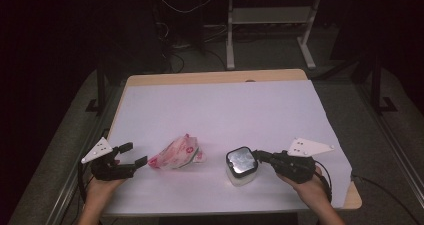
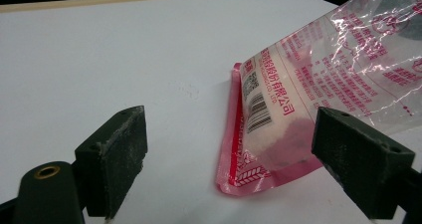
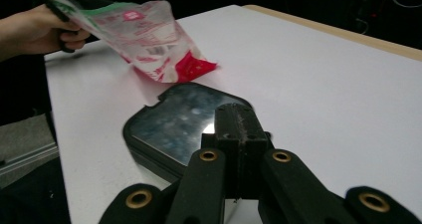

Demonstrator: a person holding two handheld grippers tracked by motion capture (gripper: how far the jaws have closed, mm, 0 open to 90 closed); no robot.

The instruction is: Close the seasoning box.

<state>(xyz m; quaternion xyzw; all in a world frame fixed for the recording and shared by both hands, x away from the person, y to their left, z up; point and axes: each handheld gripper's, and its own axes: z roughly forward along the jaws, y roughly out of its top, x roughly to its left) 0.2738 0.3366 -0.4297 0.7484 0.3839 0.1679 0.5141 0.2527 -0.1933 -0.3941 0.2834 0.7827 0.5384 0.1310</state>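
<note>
White sheeting covers the counter (image 1: 220, 105), wood edge showing at the far side. Two task things sit near the person's side of it, apart from each other, with a claw at each.

Container, the larger solid item: a clear squarish jar (image 1: 241, 166) with a dark lid (image 3: 184, 122), standing upright right of centre. Lid is on. Contents cannot be made out through the wall. The right claw (image 1: 260, 156) lies at the lid's edge, jaws drawn fully together; in the right gripper view the paired tips (image 3: 238, 127) rest over the lid rim. Whether they pinch a tab or merely press on it I cannot tell.

Pouch: a red-and-clear plastic bag (image 1: 177, 154), printed, lying left of centre. It is crumpled and partly lifted at one end. Through the clear film a pale powdery or granular fill (image 2: 278, 137) settles toward the red sealed bottom. Top seal state not readable.

Left claw (image 1: 134, 154): jaws standing apart, bracketing the bag's near corner. In the left gripper view one pad (image 2: 363, 162) is just at the film, the other (image 2: 117, 154) well clear of it. No grip yet.

Judgement on progress: early. Jar looks unopened, bag not yet clamped, nothing transferred. Left to do, likely: secure bag, free lid, pour.
</note>
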